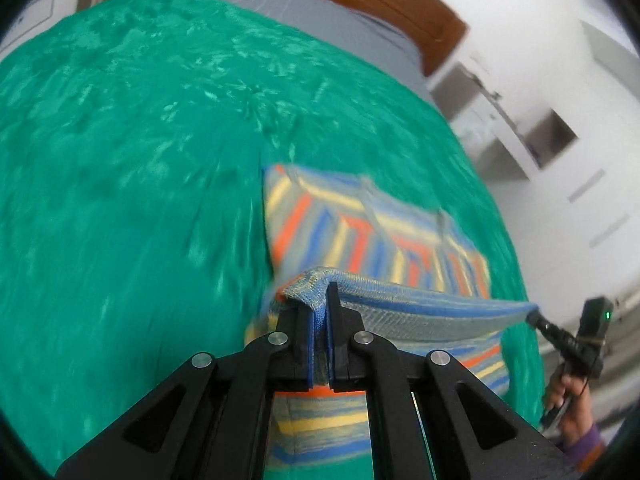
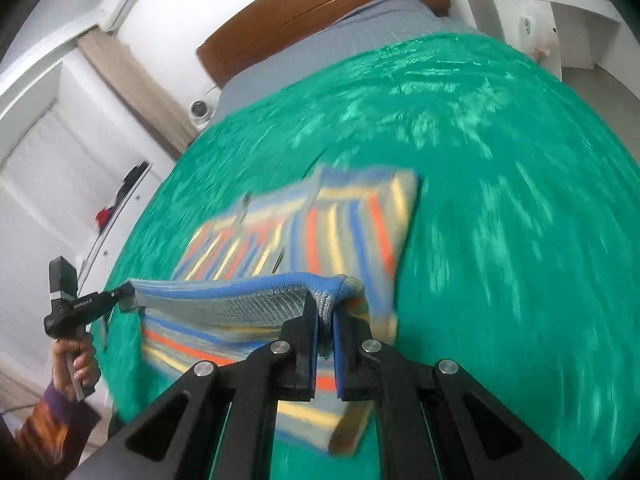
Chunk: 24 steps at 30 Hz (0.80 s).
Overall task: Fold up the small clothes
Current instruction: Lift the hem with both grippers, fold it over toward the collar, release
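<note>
While each tool [image 1: 319, 312] [image 2: 325, 316] pinches a hem corner, the garment [image 1: 372, 232] hangs taut above the bed [image 1: 120, 160], ready for folding over.

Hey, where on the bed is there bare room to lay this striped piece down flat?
Bare green blanket lies open left of the striped garment, up to the grey sheet by the headboard. More bare blanket lies right of it in the right wrist view. The middle is crowded: the left gripper and right gripper pinch its hem.

A green blanket [image 2: 480, 160] covers the bed below a wooden headboard [image 2: 320, 12] and white cabinets [image 1: 560, 128].
</note>
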Each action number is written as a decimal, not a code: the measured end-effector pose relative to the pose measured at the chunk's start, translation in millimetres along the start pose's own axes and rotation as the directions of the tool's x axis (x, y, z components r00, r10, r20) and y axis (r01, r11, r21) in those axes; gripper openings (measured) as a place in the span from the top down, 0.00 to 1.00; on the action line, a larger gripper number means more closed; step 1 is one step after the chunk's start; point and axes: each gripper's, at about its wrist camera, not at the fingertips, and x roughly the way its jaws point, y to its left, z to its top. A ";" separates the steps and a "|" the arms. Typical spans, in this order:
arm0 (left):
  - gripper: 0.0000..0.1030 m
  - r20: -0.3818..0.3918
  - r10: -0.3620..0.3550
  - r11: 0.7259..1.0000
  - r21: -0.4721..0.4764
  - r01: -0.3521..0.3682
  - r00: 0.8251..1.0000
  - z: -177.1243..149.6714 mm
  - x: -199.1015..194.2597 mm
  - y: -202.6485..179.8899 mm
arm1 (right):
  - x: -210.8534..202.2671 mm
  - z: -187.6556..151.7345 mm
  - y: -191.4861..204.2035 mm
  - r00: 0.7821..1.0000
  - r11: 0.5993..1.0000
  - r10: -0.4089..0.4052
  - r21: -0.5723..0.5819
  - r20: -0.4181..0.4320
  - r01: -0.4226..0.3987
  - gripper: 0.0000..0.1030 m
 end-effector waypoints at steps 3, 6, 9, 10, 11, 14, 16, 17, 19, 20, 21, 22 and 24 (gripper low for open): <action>0.98 -0.033 0.046 0.999 -0.020 -0.046 0.998 30.5 40.7 1.0 | 45.1 40.6 -16.4 0.999 0.999 -0.042 0.019 -0.018 0.042 0.94; 0.98 -0.049 0.089 0.996 -0.009 -0.089 0.995 49.3 76.4 -1.5 | 73.7 58.5 -34.9 0.998 0.996 -0.053 0.074 -0.028 0.055 0.94; 0.94 -0.063 0.102 0.994 -0.024 -0.103 0.993 64.1 104.2 0.5 | 99.4 67.3 -52.6 0.998 0.990 -0.048 0.134 -0.039 0.053 0.94; 0.93 -0.076 0.111 0.992 -0.049 -0.115 0.991 68.8 110.3 3.8 | 105.4 67.7 -57.8 0.998 0.986 -0.036 0.163 -0.043 0.043 0.92; 0.91 -0.081 0.113 0.990 -0.070 -0.119 0.990 70.7 112.3 7.3 | 108.8 68.2 -63.6 0.999 0.980 -0.021 0.195 -0.037 0.028 0.92; 0.56 -0.025 0.061 0.980 -0.187 -0.064 0.998 76.0 88.6 27.3 | 94.1 71.6 -73.1 0.999 0.973 -0.018 0.232 0.032 0.010 0.58; 0.27 0.060 0.121 0.976 -0.188 -0.107 0.991 76.4 60.7 32.8 | 74.6 76.9 -73.5 0.997 0.977 -0.038 0.212 0.069 0.022 0.52; 0.26 0.095 0.135 0.979 -0.167 -0.117 0.986 74.9 48.7 32.7 | 70.3 79.1 -71.7 0.998 0.981 -0.031 0.191 0.055 0.020 0.52; 0.26 0.098 0.103 0.993 -0.073 -0.096 0.990 67.8 29.6 24.9 | 66.5 82.3 -57.8 1.000 0.993 0.005 0.116 -0.020 -0.002 0.52; 0.26 0.076 0.080 0.997 -0.029 -0.078 0.994 64.8 28.0 19.5 | 71.7 82.2 -47.3 0.996 0.997 0.027 0.068 -0.089 -0.021 0.52; 0.25 0.029 0.042 0.998 0.041 -0.044 0.999 56.3 28.3 9.0 | 80.1 81.6 -38.9 0.986 0.998 0.050 0.040 -0.157 -0.044 0.52; 0.24 -0.022 0.021 0.996 0.092 -0.019 1.000 49.9 33.4 -0.6 | 99.4 81.0 -28.7 0.961 0.996 0.087 0.029 -0.262 -0.082 0.52; 0.24 -0.120 -0.008 0.987 0.159 0.027 0.993 35.2 47.2 -16.3 | 131.8 79.0 -17.8 0.919 0.994 0.112 0.034 -0.379 -0.107 0.52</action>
